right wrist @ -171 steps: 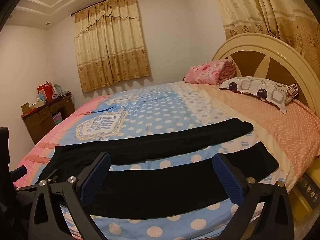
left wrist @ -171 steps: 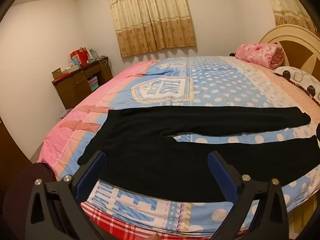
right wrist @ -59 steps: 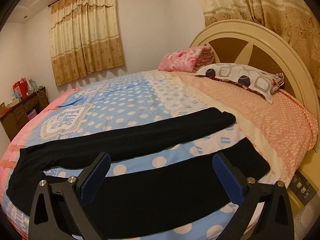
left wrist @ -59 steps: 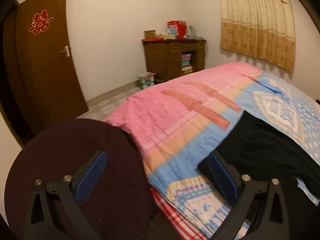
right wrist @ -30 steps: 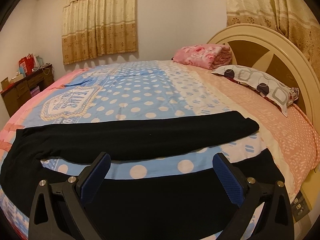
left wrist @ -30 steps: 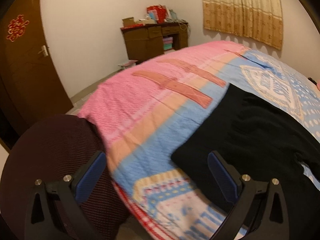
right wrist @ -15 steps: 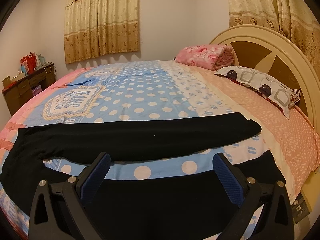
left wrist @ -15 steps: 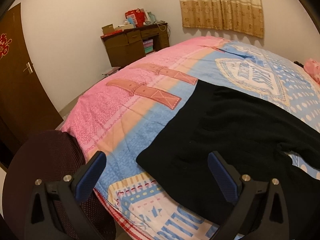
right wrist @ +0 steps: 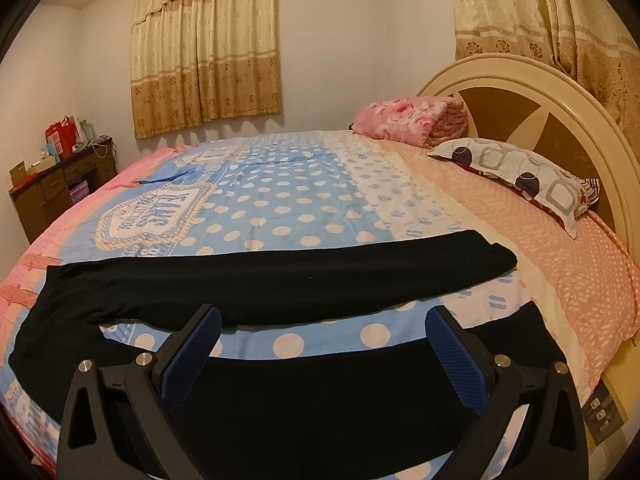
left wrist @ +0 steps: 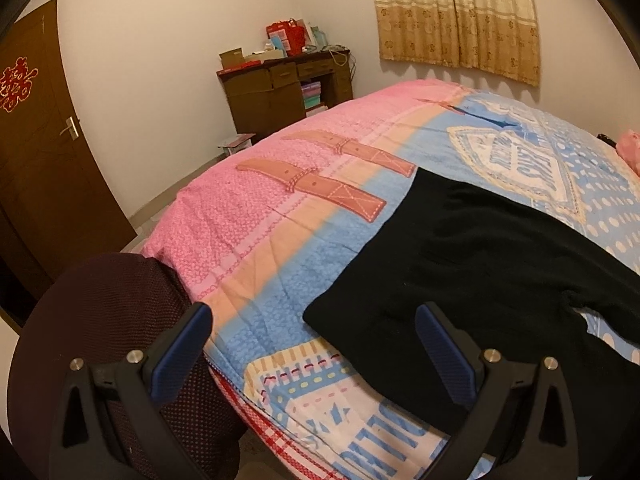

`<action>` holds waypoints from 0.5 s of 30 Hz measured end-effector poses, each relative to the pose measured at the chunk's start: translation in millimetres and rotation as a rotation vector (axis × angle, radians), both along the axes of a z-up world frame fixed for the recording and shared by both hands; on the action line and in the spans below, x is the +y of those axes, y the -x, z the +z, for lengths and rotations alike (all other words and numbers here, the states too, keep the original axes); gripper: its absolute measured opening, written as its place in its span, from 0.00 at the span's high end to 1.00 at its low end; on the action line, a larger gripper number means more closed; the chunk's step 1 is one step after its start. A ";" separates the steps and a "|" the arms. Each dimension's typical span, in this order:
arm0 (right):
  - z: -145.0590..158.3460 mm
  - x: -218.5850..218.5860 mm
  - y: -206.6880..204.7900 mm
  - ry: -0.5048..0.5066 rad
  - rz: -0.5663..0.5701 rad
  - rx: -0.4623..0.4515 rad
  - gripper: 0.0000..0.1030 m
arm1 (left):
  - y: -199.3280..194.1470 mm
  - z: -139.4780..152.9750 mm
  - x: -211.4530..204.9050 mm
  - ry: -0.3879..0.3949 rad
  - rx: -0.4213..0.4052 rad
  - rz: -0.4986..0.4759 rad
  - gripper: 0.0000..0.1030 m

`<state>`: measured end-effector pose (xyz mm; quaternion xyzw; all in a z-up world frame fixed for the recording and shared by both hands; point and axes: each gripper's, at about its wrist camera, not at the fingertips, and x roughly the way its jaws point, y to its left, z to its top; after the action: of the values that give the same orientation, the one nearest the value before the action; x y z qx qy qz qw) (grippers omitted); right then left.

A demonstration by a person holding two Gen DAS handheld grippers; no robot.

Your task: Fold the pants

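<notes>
Black pants (right wrist: 280, 276) are lying flat and unfolded across the bed (right wrist: 304, 184), legs spread apart. The near leg is running just beneath the right hand-held gripper (right wrist: 320, 348); the waist corner is sitting between the left hand-held gripper's (left wrist: 316, 344) open fingers.

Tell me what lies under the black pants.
The black pants lie flat on the bedspread, blue with white dots, visible between the legs. Whatever is directly beneath the cloth is covered.
</notes>
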<state>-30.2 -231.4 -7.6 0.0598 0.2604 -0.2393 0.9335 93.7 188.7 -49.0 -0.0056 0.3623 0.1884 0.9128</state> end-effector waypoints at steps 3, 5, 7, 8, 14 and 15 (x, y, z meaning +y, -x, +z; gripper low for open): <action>2.1 -1.9 6.1 0.002 -0.009 -0.010 0.01 | 3.1 2.7 -0.6 -0.009 -0.004 -0.004 0.00; 3.1 -3.8 8.7 -0.003 -0.012 -0.015 0.01 | 7.9 4.7 4.5 0.002 -0.007 -0.009 0.00; 4.3 -5.8 10.4 -0.009 -0.014 -0.023 0.01 | 11.8 5.5 13.7 0.001 -0.007 0.016 0.00; 4.6 -6.1 10.8 -0.012 -0.013 -0.026 0.01 | 12.6 5.9 16.0 -0.002 -0.005 0.027 0.00; 5.9 -1.7 9.6 -0.013 0.014 -0.027 0.01 | 18.9 10.6 25.3 0.027 -0.032 0.055 0.00; 6.7 -0.4 10.1 -0.007 0.017 -0.030 0.01 | 19.2 11.7 21.5 0.026 -0.041 0.038 0.00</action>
<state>-40.4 -231.8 -1.0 0.0645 0.2478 -0.2293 0.9391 74.4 210.2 -37.3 -0.0279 0.3458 0.2007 0.9162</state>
